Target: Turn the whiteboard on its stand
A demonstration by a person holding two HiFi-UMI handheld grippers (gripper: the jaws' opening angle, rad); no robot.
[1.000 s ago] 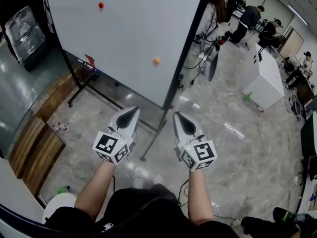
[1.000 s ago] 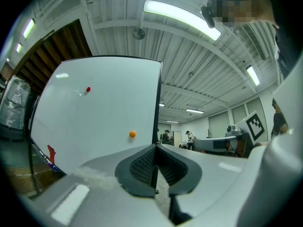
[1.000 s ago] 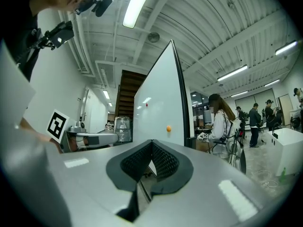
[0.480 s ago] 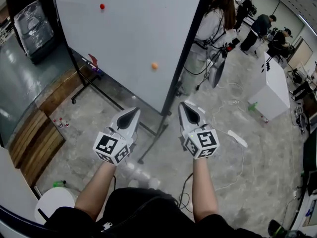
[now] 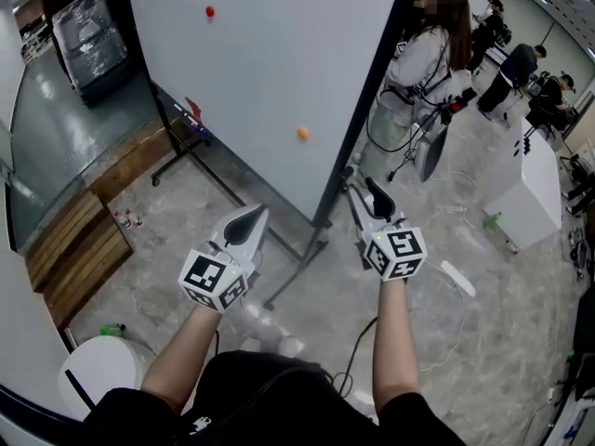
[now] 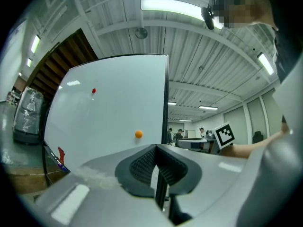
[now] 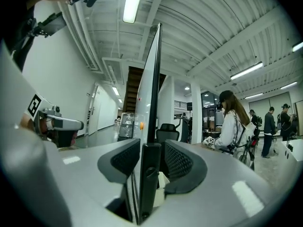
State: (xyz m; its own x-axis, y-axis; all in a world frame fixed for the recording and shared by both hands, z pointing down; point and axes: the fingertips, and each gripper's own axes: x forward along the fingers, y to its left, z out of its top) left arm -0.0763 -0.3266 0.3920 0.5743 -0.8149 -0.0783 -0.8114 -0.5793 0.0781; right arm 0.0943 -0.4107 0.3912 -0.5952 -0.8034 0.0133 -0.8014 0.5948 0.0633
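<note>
Tools first: the left tool [image 5: 255,214], lower middle of the head view, is clenched on nothing and points toward the board. The right tool [image 5: 362,193], just right of centre, has just been opening its jaws. The black side edge [image 7: 150,174] of the whiteboard [image 5: 270,63] stands between them, apparently not yet pinched. The whiteboard stands upright on its stand [image 5: 296,275], filling the upper middle. This looks like the grasping step. Next comes closing on that edge and swinging it round, minding the person [image 5: 423,72] just beyond.
</note>
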